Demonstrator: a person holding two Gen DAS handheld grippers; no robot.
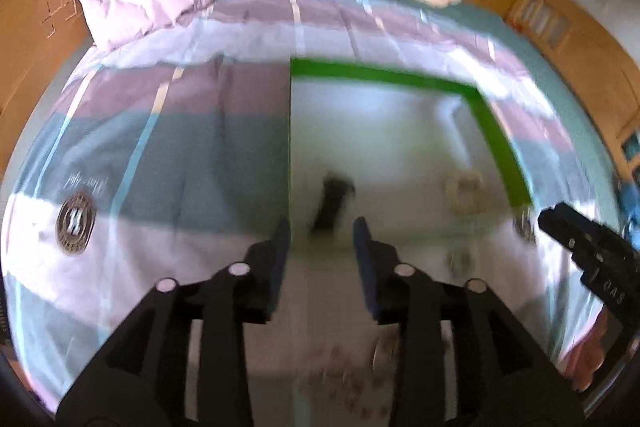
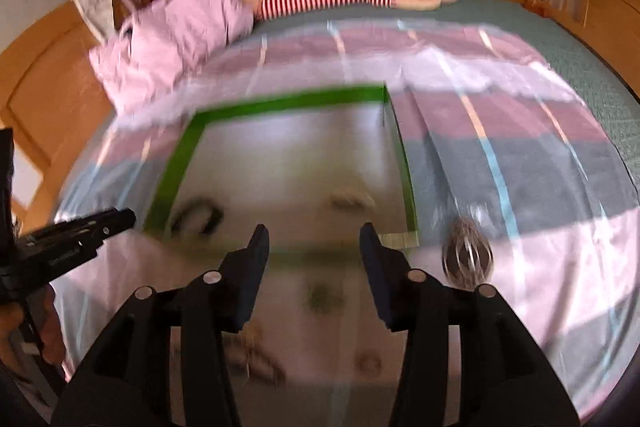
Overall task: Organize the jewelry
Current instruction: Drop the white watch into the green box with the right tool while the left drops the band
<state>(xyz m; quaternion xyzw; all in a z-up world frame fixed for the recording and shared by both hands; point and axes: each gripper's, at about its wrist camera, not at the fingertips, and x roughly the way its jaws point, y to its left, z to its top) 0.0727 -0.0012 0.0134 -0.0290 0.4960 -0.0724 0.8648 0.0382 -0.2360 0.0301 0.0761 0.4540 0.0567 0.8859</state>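
While both views are blurred, the main layout is readable. On the bed [image 1: 200,131] lies a white board [image 1: 380,131] with a green border [image 1: 384,77], and several small pieces of jewelry rest on it and near it. In the left view, a dark piece [image 1: 332,201] lies on the board just ahead of the left hand-held gripper [image 1: 320,233], whose jaws stand apart with nothing between them. A pale ring-like piece [image 1: 464,187] lies near the right side of the border. The right hand-held gripper [image 2: 314,241] also has its jaws apart and empty; it hangs over the near edge of the board. In the right view a dark loop [image 2: 198,219] sits in the left corner of the board, a pale piece [image 2: 350,201] more to the right, and a greenish piece [image 2: 322,297] lies on the sheet between the fingers and the camera. A round badge [image 2: 468,261] on the sheet is beside the board.

I judge that these pieces are light, small and thin, and probably slippery on the smooth board. Chains or loops would be limp, so they may slide or hang when lifted. It seems best to pinch a loop across its band, low against the surface, with a gentle closing. The soft bed under the board can give way, so pressing down hard could tilt the board and move the pieces. What each piece is exactly, I cannot tell because of the blur.
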